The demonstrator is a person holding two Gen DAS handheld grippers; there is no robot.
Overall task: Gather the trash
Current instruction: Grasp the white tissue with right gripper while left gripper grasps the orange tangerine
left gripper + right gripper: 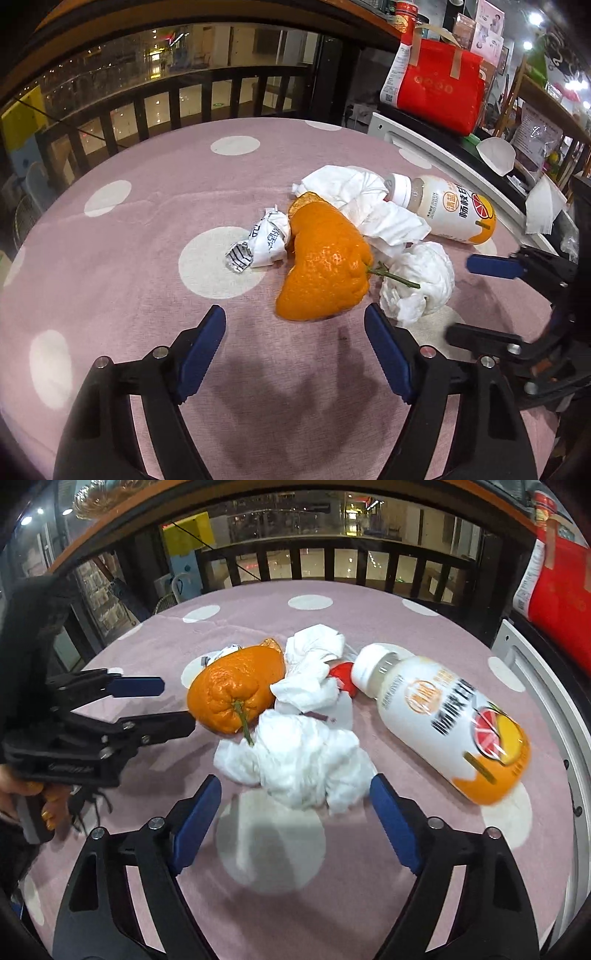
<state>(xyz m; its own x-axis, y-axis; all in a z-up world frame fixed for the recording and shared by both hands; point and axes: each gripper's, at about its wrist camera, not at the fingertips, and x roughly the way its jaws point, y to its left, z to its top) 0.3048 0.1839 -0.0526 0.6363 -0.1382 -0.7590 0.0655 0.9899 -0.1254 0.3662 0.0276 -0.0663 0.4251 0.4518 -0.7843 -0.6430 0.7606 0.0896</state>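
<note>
On the round table under a pink cloth with white dots [147, 206], left to right: crumpled printed paper wrapper [264, 242], bumpy orange peel with green stem [325, 264], flat crumpled white tissue [365, 206], balled white tissue [421, 280], toppled white-and-orange plastic drink bottle [448, 210]. Possibly a red cap [343, 677] beside the bottle neck. Left gripper [295, 325] released, jaws wide before the peel. Right gripper [295, 794] released, jaws flanking the balled tissue.
</note>
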